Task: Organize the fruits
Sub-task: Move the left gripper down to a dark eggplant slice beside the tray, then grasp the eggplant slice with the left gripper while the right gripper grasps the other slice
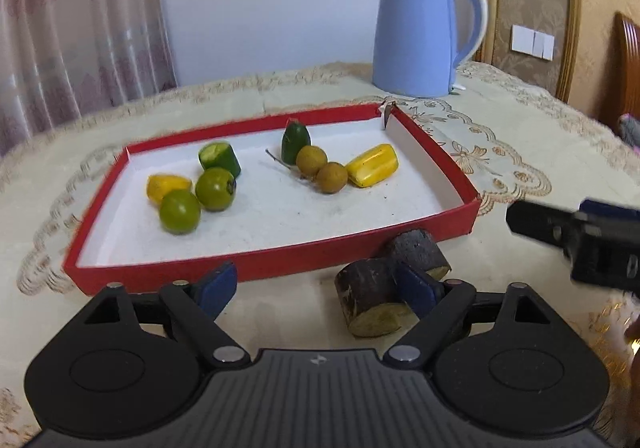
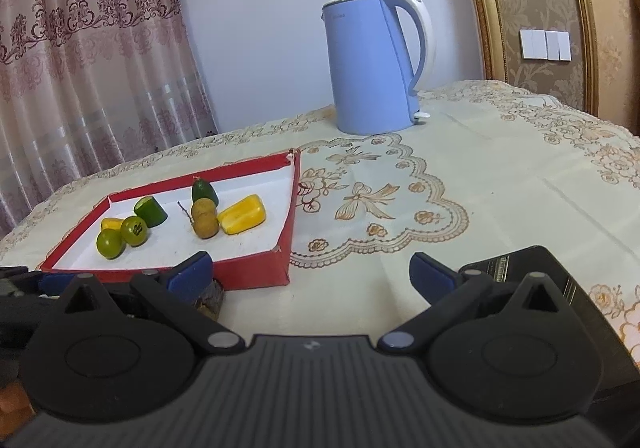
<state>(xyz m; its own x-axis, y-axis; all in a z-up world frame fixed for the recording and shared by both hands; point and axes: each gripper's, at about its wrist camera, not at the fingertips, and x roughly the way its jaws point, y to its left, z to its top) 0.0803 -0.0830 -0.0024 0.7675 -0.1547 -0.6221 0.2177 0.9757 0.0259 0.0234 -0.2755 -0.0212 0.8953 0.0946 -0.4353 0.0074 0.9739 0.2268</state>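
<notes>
The left gripper (image 1: pixel 318 288) is matte black plastic with a ribbed centre plate bearing a small pale logo. Two rounded lobes, each with a raised disc, flank the plate. Black link arms run off silver pivot pins, with triangular cut-outs behind them. The fingers (image 1: pixel 216 288) carry dark blue pads. The right gripper (image 2: pixel 310 272) has the same black body, ribbed plate, silver pins and blue fingers (image 2: pixel 434 272).

shallow red cardboard tray (image 1: pixel 280 264) on embroidered cream tablecloth (image 1: pixel 540 168) | pale blue electric kettle (image 1: pixel 416 32) behind tray | two dark-skinned sugarcane chunks (image 1: pixel 372 296) before tray's front wall | fruits inside tray
</notes>
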